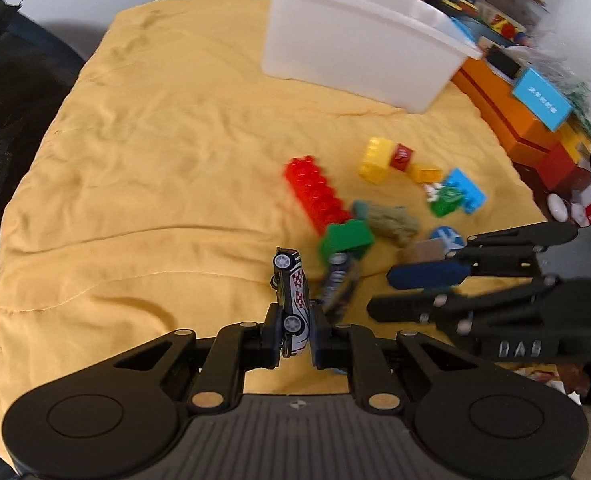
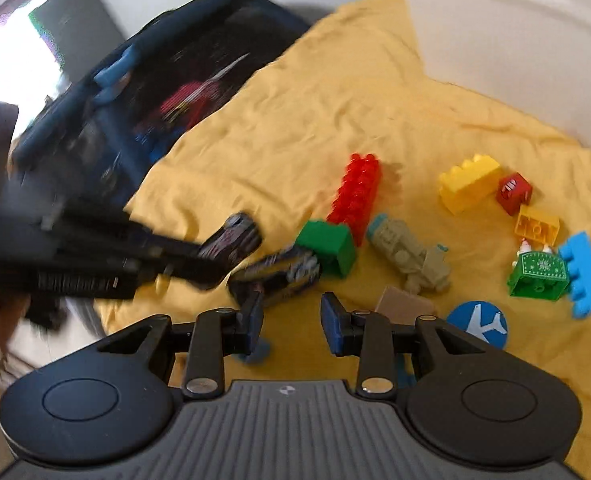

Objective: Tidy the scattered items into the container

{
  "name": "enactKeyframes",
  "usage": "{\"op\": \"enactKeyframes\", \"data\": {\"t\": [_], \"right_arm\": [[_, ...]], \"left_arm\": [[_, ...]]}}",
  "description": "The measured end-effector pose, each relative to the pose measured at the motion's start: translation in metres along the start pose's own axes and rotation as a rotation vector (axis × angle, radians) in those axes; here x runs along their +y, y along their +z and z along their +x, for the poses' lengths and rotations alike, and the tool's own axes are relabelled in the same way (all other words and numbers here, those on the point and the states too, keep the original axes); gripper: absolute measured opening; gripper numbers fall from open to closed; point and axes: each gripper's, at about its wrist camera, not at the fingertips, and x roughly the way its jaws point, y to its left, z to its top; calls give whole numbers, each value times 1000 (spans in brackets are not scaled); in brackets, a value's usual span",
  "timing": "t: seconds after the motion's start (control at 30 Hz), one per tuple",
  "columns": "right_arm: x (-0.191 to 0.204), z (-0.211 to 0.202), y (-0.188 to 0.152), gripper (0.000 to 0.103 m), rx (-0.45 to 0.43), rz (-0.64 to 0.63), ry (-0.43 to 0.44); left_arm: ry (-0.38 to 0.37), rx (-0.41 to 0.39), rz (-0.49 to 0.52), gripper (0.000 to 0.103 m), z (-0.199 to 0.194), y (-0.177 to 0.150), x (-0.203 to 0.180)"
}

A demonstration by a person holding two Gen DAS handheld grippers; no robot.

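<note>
cloth [image 1: 155, 168]: yellow fabric, lying matt and wrinkling | container [image 1: 355, 52]: white plastic, smooth, looking matt | red brick [image 1: 315, 196]: plastic, shining glossy

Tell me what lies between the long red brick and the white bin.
Nothing: between the long red brick and the white bin there is only bare yellow cloth. The left wrist view shows this best.
</note>
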Motion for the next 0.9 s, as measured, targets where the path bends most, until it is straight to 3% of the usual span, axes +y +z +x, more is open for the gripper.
{"op": "enactKeyframes", "data": {"t": [0.23,0.37,0.57,0.73,0.9], "right_arm": [[-3,25,7,40,19,178,32],[3,34,12,40,-10,204,56],[14,37,17,31,-19,155,-9],[21,0,10,29,-53,103,-92],[-14,-60,-15,29,-122,246,-221]], "left_arm": [[-13,13,68,16,15,4,11],[-32,28,115,17,22,2,12],[-129,11,58,19,22,0,29],[-175,11,78,16,19,2,20],[-284,-31,107,16,1,21,-5]]}}
